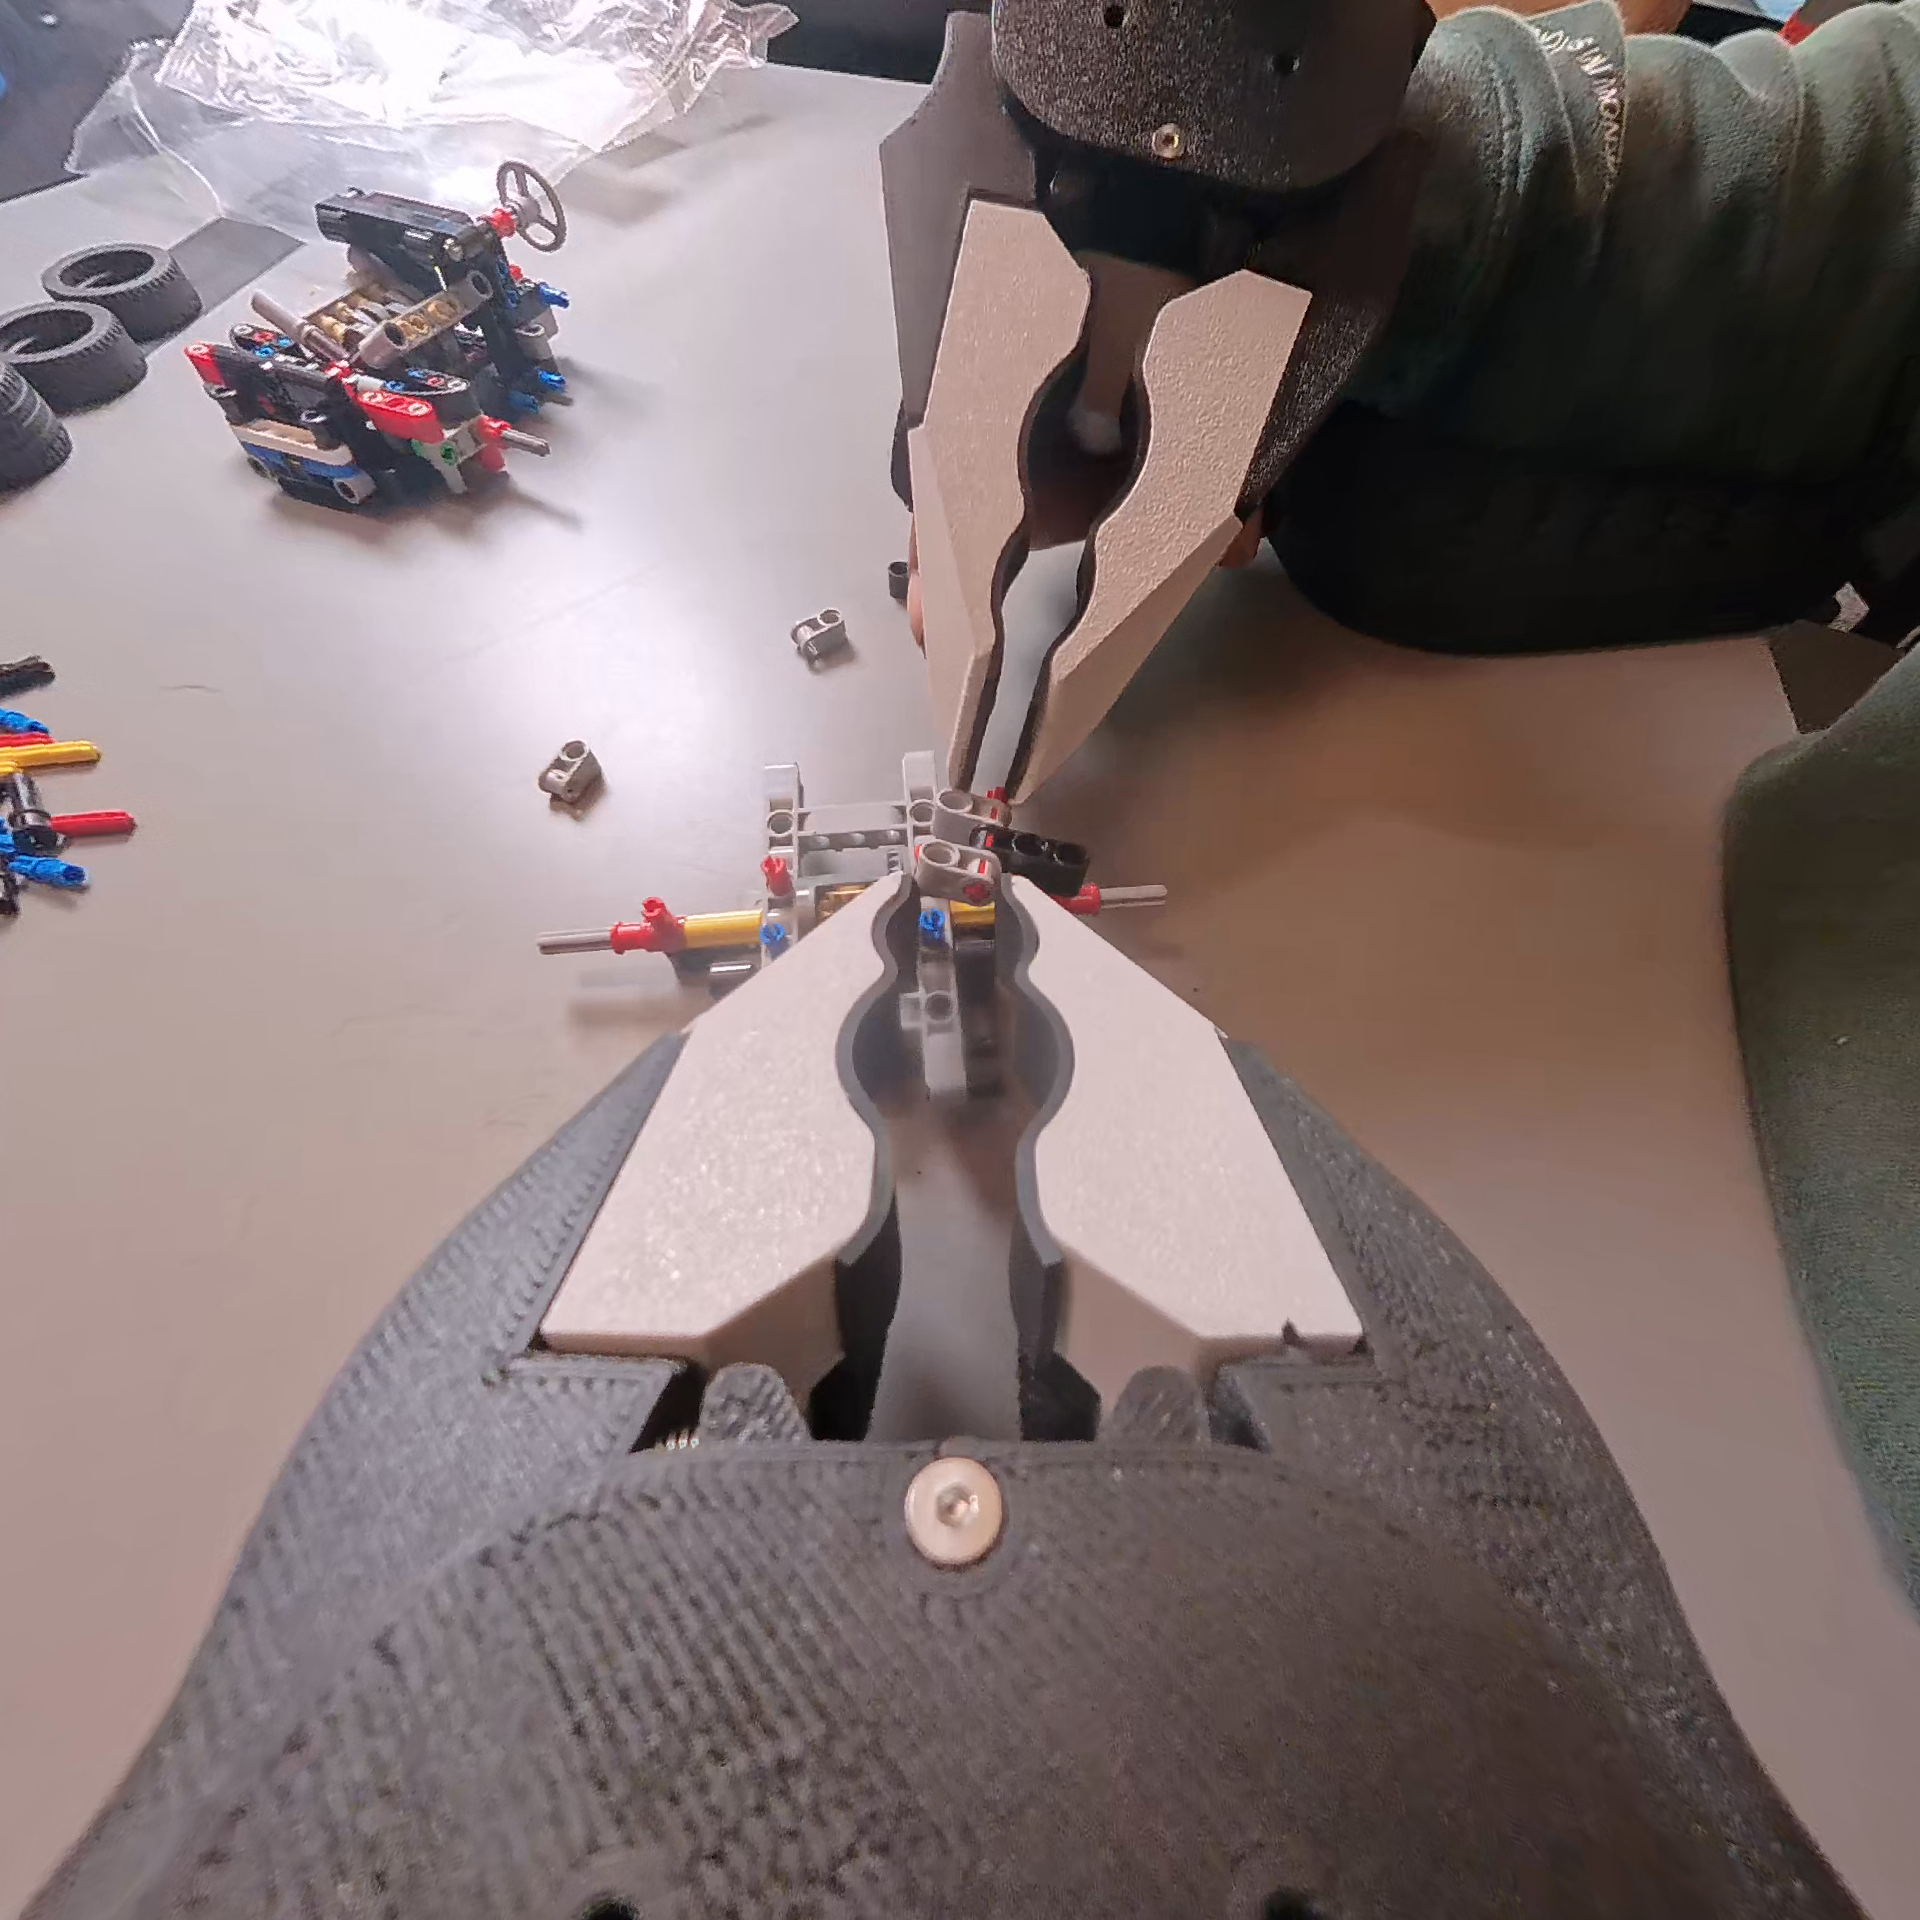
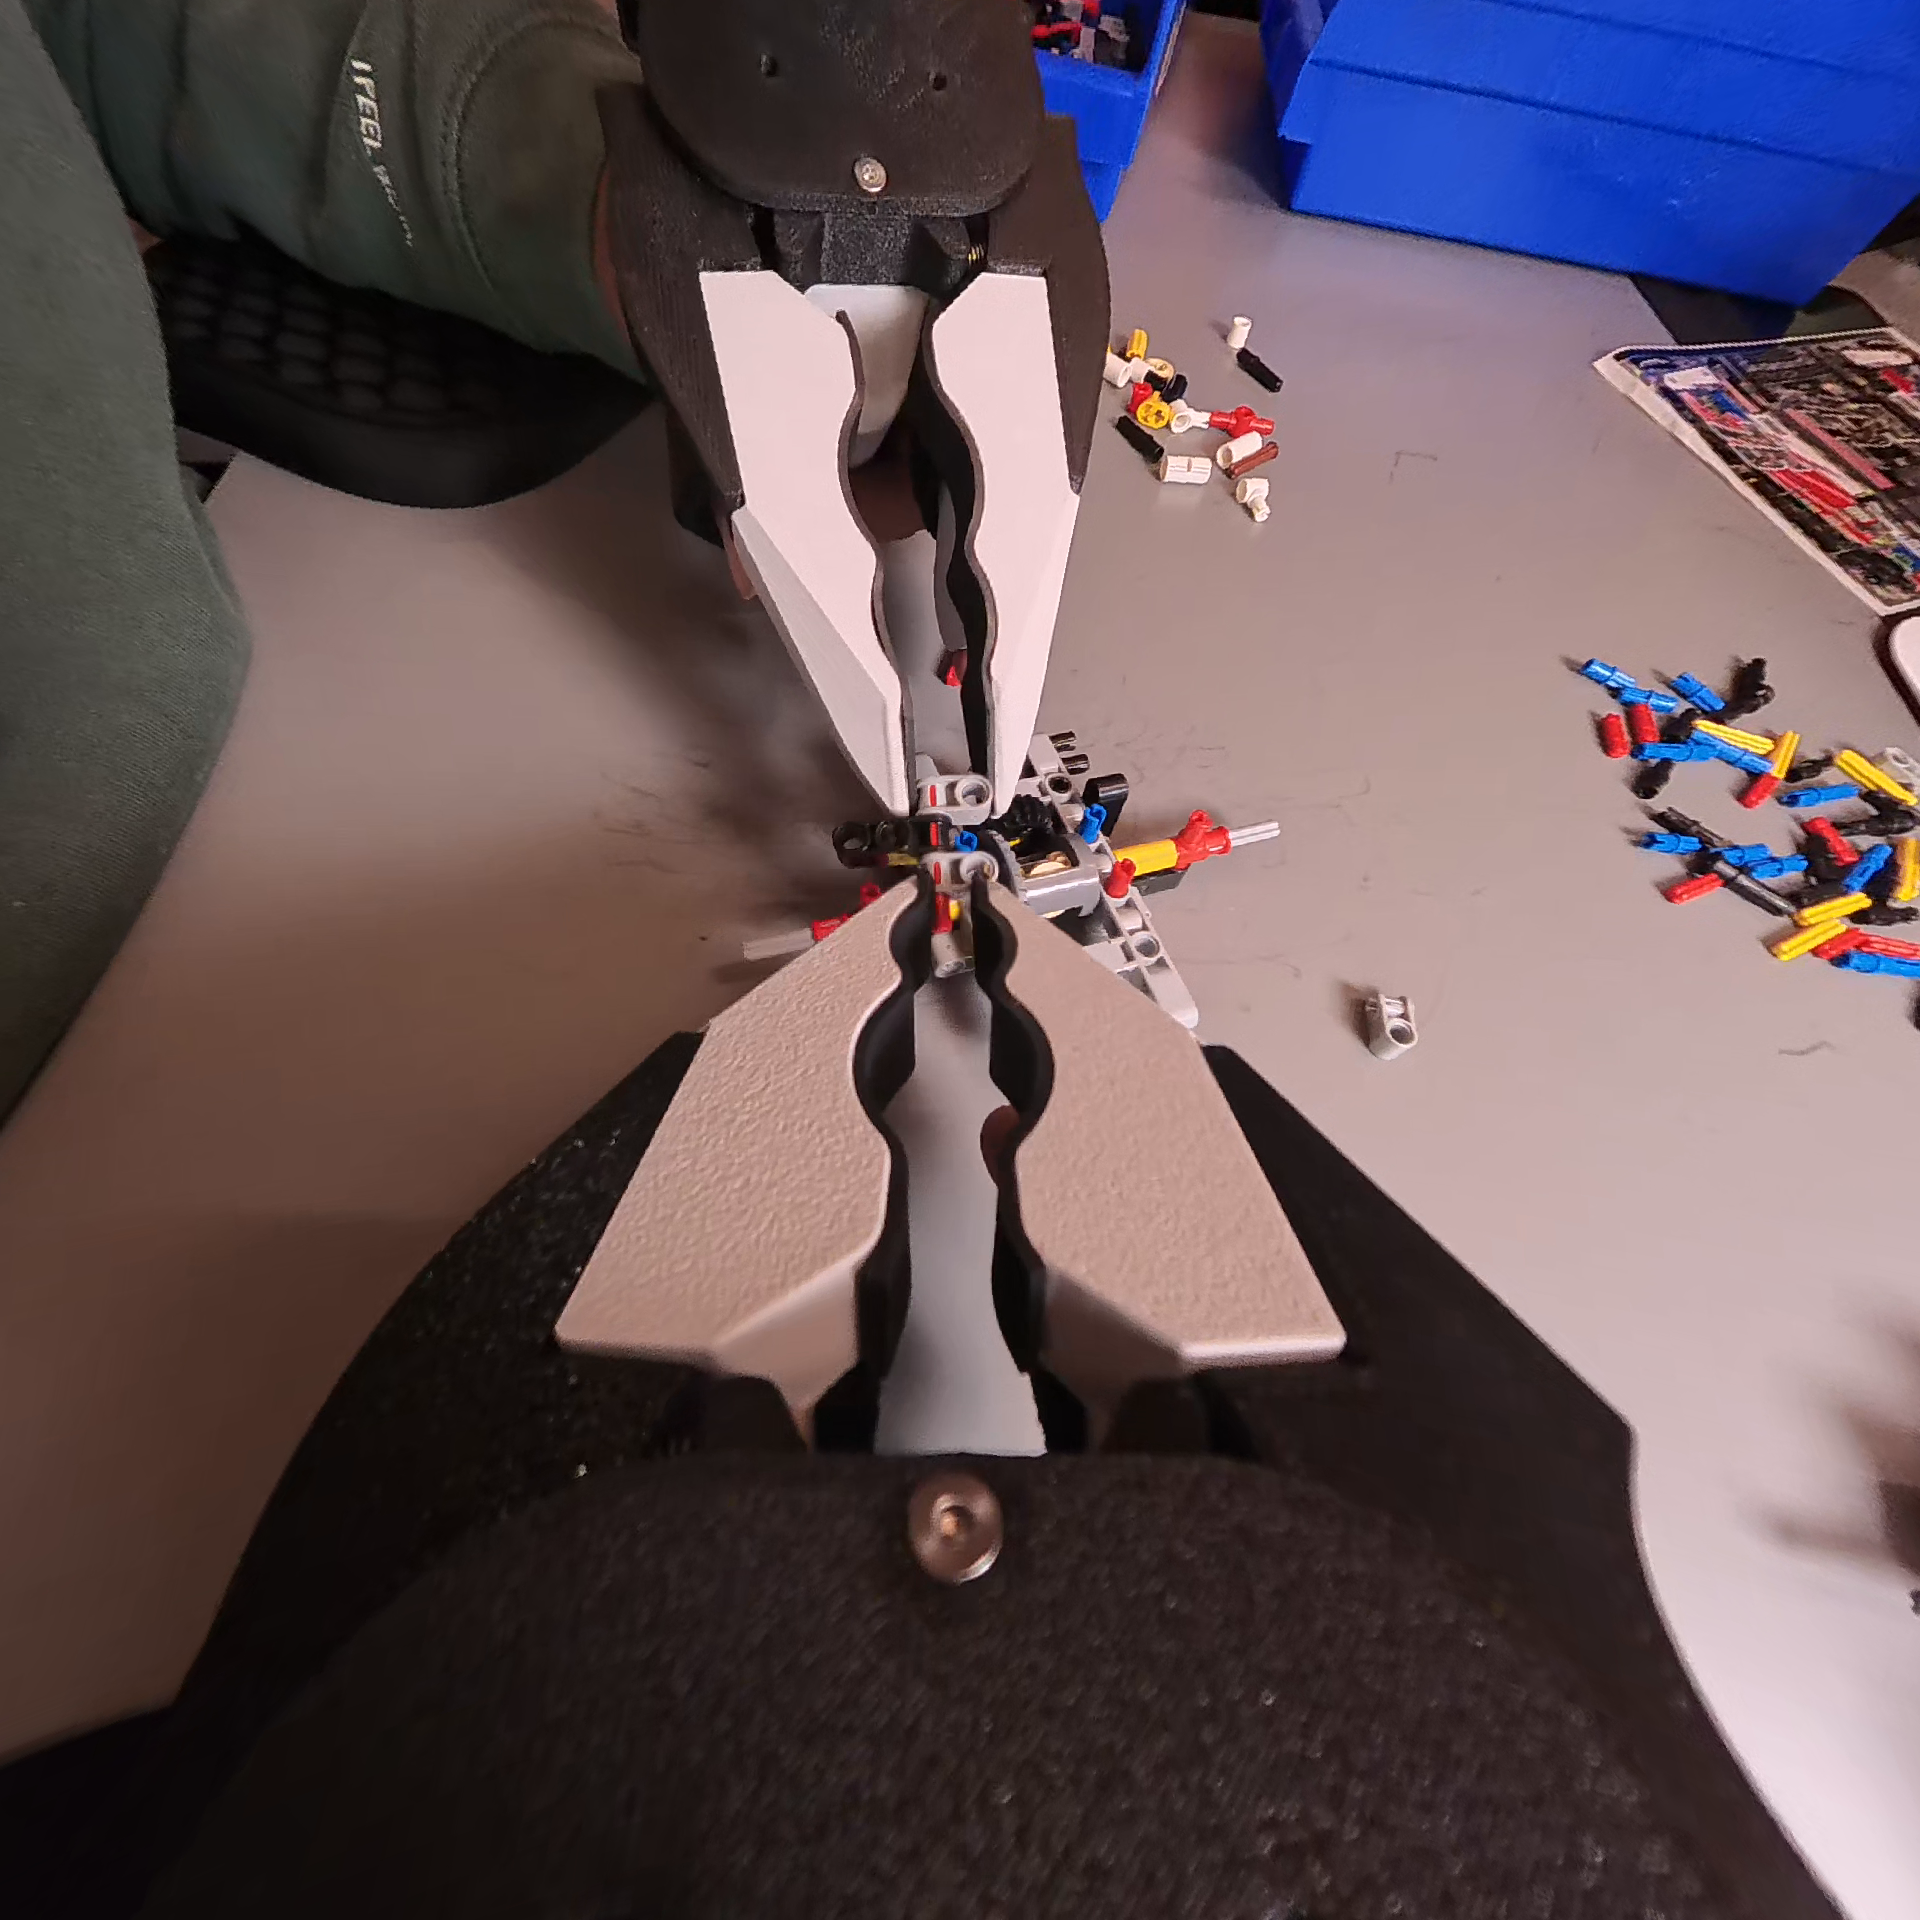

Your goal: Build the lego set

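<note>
Risk: the small grey, black and yellow lego axle assembly (image 1: pixel 894 883) could twist or pop apart if the two grips push off-line; a grey pin connector (image 1: pixel 956 864) may slip out. It sits on the grey tabletop (image 1: pixel 364 1039), pinched from both ends. Left hand-held gripper (image 1: pixel 951 904) nearly closed, clamping the assembly's near end. Right hand-held gripper (image 2: pixel 948 902) nearly closed on a grey connector with red axle at the opposite end
</note>
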A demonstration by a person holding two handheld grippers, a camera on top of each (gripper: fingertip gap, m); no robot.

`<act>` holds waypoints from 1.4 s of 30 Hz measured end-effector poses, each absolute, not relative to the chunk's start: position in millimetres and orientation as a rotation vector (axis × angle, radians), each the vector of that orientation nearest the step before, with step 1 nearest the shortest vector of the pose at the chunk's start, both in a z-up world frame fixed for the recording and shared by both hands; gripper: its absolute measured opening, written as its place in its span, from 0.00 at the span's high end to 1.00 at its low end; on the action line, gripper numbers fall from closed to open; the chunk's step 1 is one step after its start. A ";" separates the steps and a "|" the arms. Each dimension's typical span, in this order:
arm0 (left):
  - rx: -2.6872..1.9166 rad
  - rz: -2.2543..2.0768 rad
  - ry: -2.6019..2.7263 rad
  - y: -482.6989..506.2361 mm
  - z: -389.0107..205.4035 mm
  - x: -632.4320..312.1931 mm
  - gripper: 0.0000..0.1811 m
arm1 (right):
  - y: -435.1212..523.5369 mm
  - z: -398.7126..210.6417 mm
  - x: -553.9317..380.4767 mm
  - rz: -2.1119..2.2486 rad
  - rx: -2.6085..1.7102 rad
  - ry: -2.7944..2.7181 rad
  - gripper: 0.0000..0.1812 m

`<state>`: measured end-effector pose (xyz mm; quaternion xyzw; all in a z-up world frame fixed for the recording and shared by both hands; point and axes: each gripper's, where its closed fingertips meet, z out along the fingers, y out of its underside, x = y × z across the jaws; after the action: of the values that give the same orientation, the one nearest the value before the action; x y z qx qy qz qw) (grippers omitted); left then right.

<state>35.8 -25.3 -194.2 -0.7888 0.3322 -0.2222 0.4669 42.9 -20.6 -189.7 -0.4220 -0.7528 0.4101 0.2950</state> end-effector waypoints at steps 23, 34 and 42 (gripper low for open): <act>-1.966 -0.527 0.817 -27.2 -200.2 35.2 0.90 | -20.2 -196.3 43.7 1.094 -1.100 -2.211 0.98; -1.967 -0.481 0.832 -24.7 -201.4 34.6 0.93 | -21.3 -199.1 41.7 1.148 -1.085 -2.267 0.98; -1.978 -0.445 0.843 -23.9 -202.0 35.8 0.93 | -20.3 -201.4 43.0 1.181 -1.100 -2.292 0.98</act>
<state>35.8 -23.9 -202.0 -0.8021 0.3416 -0.1805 0.4555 43.0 -20.3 -201.4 -0.3867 -0.8060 0.4153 0.1685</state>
